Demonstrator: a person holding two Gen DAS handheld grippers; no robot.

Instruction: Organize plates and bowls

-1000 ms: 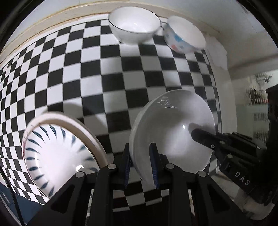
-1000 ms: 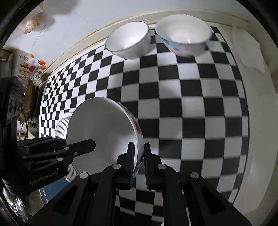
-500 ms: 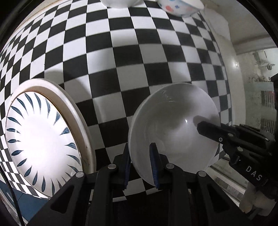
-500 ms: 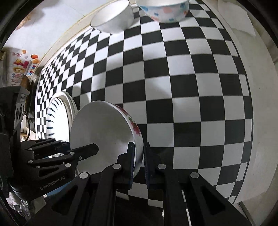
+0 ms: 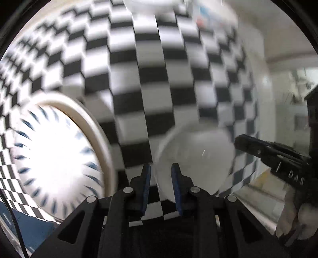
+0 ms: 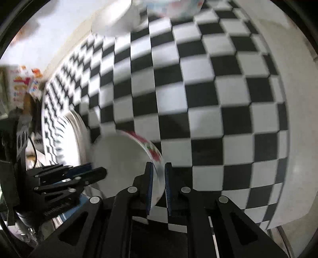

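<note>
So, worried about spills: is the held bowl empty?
Empty: the floral bowl in the right hand-held gripper shows only bare white inside.

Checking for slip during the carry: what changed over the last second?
Both grippers, left and right, carried the white bowl leftward and nearer the blue-patterned plate; the two far bowls slid to the frame's top edge. Unchanged: both still clamp the bowl's rim, and the plate lies on the checkered cloth.

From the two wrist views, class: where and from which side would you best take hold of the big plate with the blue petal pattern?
Grip the cream rim of the blue-patterned plate on its right-hand edge, coming in from the right. It seems to lie flat, so only the raised rim gives a finger something to slide under. That edge faces open checkered cloth. Both grippers already hold the white bowl.
</note>
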